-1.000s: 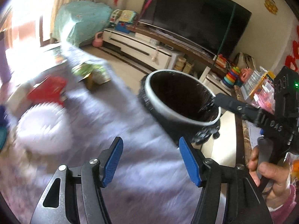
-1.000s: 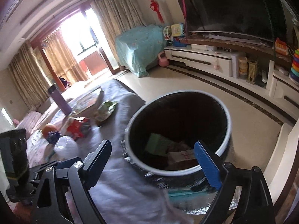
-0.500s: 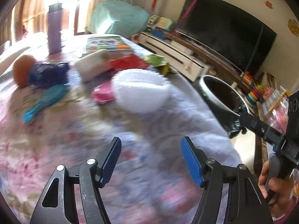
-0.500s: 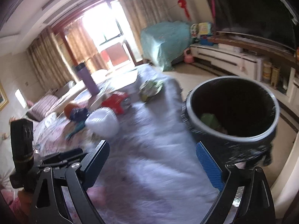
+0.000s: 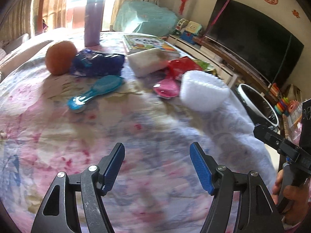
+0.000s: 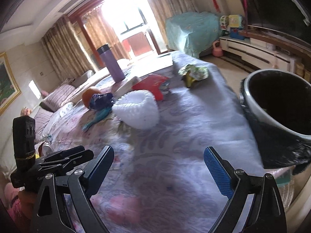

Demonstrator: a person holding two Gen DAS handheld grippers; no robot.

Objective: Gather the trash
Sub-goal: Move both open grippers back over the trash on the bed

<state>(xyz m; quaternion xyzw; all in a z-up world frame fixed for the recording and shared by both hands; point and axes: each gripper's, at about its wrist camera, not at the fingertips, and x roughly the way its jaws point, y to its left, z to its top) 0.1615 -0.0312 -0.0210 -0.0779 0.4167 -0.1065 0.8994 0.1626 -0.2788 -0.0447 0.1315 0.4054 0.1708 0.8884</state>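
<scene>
Trash lies on a table with a flowered cloth [image 5: 77, 128]: a white foam net cup [image 5: 202, 93] [image 6: 138, 110], a red wrapper [image 5: 182, 66] [image 6: 153, 84], a crumpled blue wrapper [image 5: 99, 63] [image 6: 101, 100], a pink packet [image 5: 167, 88] and a green wrapper [image 6: 194, 71]. A black bin with a white rim [image 5: 258, 103] [image 6: 252, 101] stands off the table's right side. My left gripper [image 5: 157, 149] hovers over bare cloth, its jaws opening with nothing between them. My right gripper [image 6: 159, 151] is open and empty, well short of the foam cup.
An orange [image 5: 60, 57], a teal hairbrush [image 5: 97, 91], a purple bottle [image 5: 93, 21], a white tissue pack [image 5: 145, 61] and a picture book [image 5: 147, 42] share the table. A TV and a low cabinet with toys line the right wall. A sofa sits beyond the table.
Both views have swung away from the bin and across the table toward the trash. The bin has slid to the right edge. The left jaws stand a little wider.
</scene>
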